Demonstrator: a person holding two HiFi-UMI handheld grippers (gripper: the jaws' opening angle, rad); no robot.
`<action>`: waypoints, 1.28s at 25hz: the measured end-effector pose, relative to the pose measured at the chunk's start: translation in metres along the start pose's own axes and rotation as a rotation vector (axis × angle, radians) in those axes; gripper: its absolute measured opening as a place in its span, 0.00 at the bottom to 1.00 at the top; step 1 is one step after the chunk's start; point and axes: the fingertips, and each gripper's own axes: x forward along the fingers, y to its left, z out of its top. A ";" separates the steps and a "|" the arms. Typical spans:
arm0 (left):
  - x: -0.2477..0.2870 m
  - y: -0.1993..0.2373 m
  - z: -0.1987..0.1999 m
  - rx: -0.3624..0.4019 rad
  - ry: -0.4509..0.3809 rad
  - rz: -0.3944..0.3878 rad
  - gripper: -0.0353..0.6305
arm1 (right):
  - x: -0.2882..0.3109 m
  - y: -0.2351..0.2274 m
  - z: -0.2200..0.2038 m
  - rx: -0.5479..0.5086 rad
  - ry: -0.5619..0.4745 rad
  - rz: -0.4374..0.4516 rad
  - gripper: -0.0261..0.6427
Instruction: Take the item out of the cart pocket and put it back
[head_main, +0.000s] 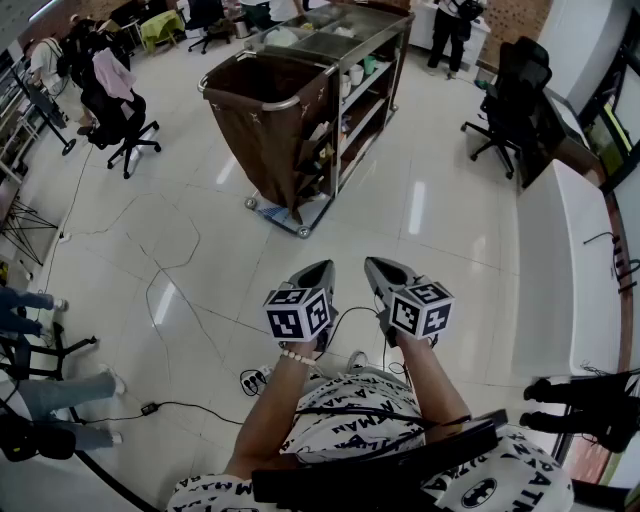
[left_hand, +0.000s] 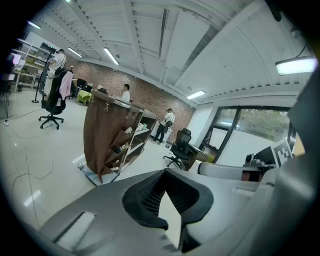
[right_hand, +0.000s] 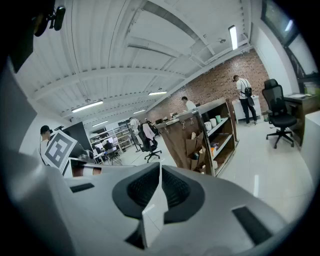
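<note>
Printed shirt (head_main: 352, 408) — pale glossy floor (head_main: 190, 225) — cart (head_main: 268, 125)

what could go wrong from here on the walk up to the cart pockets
A cable loops across the floor short of the cart: a trip risk. Both the left gripper and right gripper are shut and empty; reaching the crowded pockets that way could knock neighbouring items.

Glossy white floor (head_main: 430, 220), wheeled cart (head_main: 285, 120), office chairs (head_main: 508, 105)
</note>
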 end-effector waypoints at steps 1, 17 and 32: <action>0.000 0.002 0.000 0.001 0.001 -0.001 0.06 | 0.001 0.000 0.000 -0.001 -0.003 -0.003 0.07; 0.024 0.043 0.027 0.045 -0.006 0.012 0.06 | 0.080 -0.030 0.015 -0.107 0.027 -0.032 0.31; 0.180 0.136 0.145 0.059 -0.052 0.144 0.06 | 0.301 -0.181 0.118 -0.184 0.101 -0.019 0.35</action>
